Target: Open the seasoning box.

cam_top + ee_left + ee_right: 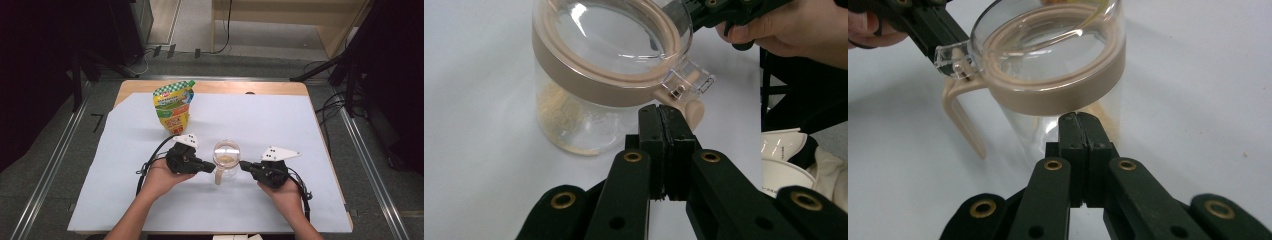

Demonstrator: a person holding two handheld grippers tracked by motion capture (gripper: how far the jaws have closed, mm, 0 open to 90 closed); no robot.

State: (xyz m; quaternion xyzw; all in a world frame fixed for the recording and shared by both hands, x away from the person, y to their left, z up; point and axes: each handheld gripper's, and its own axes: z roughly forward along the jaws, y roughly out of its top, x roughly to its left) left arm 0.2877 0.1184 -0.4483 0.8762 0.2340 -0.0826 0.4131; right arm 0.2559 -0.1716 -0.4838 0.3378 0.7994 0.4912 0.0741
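Between both grippers, on white sheet (125, 165): lidded glass jar (226, 159), handle toward person. Left gripper (665, 112) jaws pressed together, nothing pinched, tips just beside jar's lid tab. Right gripper (1078, 120) likewise shut, empty, tips at lid band. Risk judged: jar tipped or slid if pushed unevenly by closed tips.

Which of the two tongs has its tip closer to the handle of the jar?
The left tongs: their shut tip is right beside the beige handle of the jar. The right tongs point at the opposite side.

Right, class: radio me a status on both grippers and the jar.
Left gripper and right gripper shut, empty, flanking the jar. Jar upright, lid on. Yellow pouch stands behind, well clear.
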